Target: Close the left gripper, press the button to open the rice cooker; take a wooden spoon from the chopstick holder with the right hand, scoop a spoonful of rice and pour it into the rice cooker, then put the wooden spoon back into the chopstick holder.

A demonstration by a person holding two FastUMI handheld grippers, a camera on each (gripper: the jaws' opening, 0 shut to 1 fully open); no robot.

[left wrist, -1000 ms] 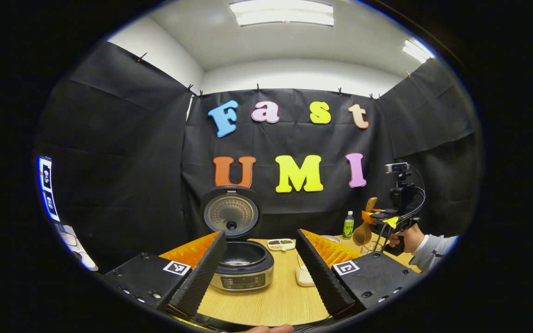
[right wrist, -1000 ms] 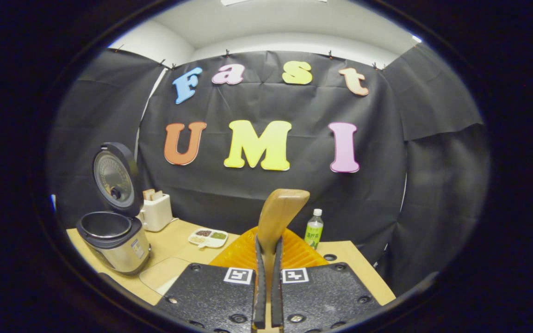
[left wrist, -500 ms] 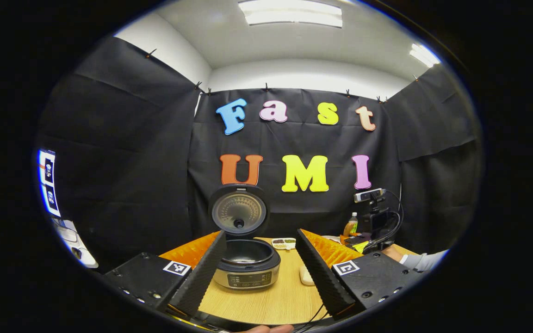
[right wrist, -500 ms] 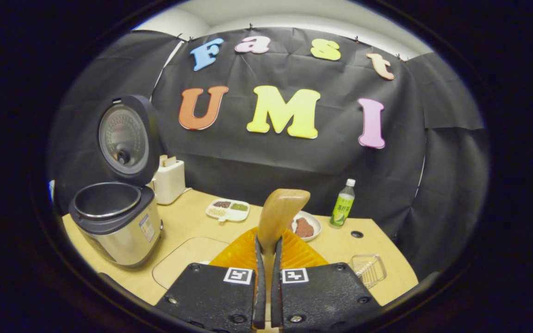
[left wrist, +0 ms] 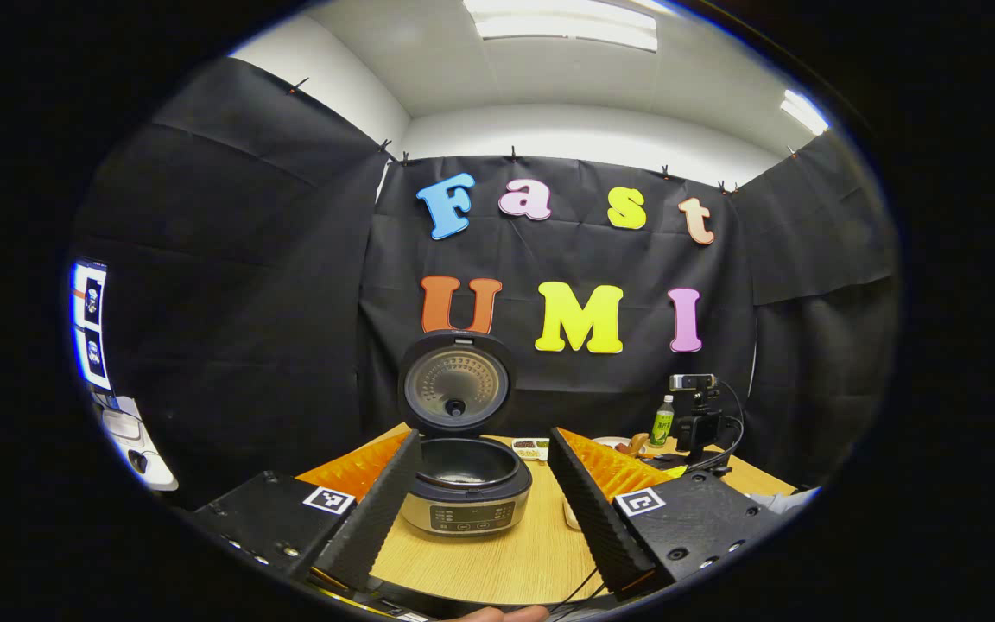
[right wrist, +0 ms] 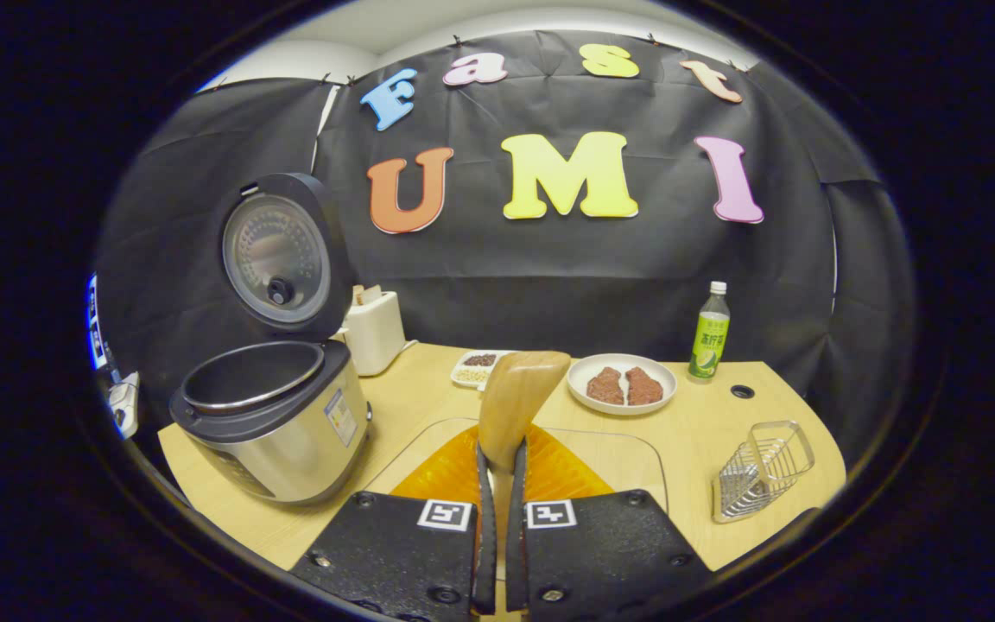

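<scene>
At lower centre of the right gripper view, the right gripper [right wrist: 498, 518] pinches a wooden spoon [right wrist: 516, 397], pale-brown handle rising upright from between its fingers. Left: rice cooker [right wrist: 269, 423], lid up, pot bare; beyond: plate [right wrist: 621, 386], bottle [right wrist: 709, 333]; lower right: wire chopstick holder [right wrist: 761, 469]. In the left gripper view, the left gripper [left wrist: 484, 510] is spread, framing the cooker.

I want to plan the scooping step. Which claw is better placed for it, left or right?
Right. The right claw is shut on the wooden spoon. The left claw is open and holds nothing, facing the open rice cooker.
</scene>
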